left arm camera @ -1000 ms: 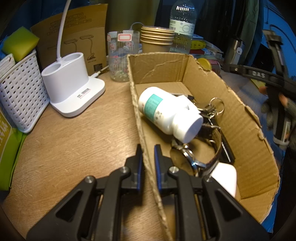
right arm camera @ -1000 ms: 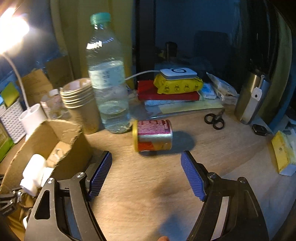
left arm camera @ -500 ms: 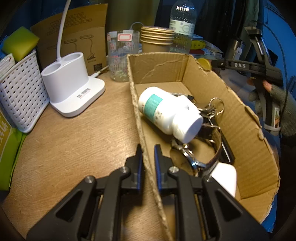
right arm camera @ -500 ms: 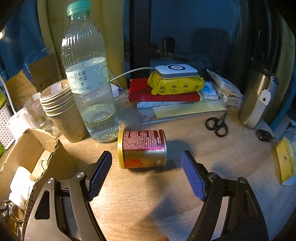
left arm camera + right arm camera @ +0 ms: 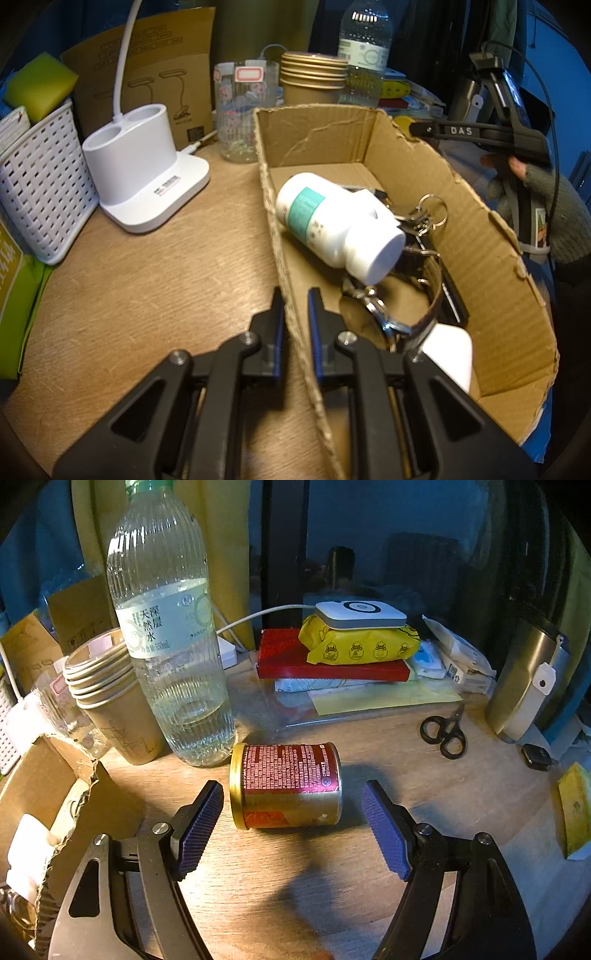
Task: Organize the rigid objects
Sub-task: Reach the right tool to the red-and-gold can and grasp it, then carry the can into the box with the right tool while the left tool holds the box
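Note:
My left gripper (image 5: 295,301) is shut on the left wall of an open cardboard box (image 5: 491,258), one finger on each side of the wall. In the box lie a white pill bottle (image 5: 332,221), a bunch of keys (image 5: 424,218), a wristwatch (image 5: 399,314) and a white object (image 5: 448,350). A red and gold can (image 5: 286,784) lies on its side on the wooden table. My right gripper (image 5: 293,827) is open just in front of the can, a finger at each end, not touching it. The box corner (image 5: 48,775) shows at the left of the right wrist view.
Behind the can stand a water bottle (image 5: 170,646) and stacked paper cups (image 5: 110,698). Scissors (image 5: 445,733), a steel flask (image 5: 528,686) and a book pile with a yellow pack (image 5: 354,646) lie further back. A lamp base (image 5: 144,173), glass jar (image 5: 242,110) and white basket (image 5: 40,181) stand left of the box.
My right gripper has moved forward and down towards the can, which now lies between its open fingers. The left gripper has stayed shut on the box wall.

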The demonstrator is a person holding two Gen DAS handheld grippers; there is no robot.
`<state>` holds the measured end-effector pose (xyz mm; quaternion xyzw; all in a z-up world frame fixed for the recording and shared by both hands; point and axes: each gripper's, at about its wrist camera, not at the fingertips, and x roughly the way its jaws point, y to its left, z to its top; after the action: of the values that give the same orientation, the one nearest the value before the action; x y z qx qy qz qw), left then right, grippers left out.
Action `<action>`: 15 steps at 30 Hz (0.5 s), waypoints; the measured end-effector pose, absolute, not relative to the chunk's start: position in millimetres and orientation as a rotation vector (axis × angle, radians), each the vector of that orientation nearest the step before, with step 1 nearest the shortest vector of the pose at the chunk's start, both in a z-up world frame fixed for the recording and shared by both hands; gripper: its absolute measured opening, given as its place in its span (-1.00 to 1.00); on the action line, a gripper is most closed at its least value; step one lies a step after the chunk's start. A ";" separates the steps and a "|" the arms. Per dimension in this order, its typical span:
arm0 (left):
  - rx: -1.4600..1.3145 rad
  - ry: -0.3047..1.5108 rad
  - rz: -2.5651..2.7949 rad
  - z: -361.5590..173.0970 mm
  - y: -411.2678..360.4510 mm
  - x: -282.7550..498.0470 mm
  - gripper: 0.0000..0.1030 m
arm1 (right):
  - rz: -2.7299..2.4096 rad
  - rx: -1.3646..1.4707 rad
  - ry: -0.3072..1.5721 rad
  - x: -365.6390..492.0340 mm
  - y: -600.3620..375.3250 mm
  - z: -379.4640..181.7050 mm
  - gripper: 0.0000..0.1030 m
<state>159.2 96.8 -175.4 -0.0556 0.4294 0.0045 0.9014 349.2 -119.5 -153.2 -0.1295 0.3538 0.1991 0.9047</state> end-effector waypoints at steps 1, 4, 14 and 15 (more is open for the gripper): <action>-0.115 0.888 0.009 -175.4 96.9 159.2 -0.75 | 0.411 -0.270 0.734 349.9 -118.8 -154.6 0.55; -0.115 0.888 0.009 -175.4 96.9 159.2 -0.75 | 0.408 -0.279 0.743 351.8 -116.7 -158.8 0.55; -0.115 0.888 0.010 -175.3 96.9 159.1 -0.75 | 0.394 -0.285 0.751 351.9 -114.7 -163.0 0.28; -0.115 0.888 0.010 -175.3 96.7 159.1 -0.75 | 0.391 -0.288 0.749 352.2 -114.7 -162.7 0.28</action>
<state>159.1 96.7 -175.3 -0.0556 0.4295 0.0047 0.9014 352.2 -114.7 -162.7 -0.1391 0.3622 0.1891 0.9021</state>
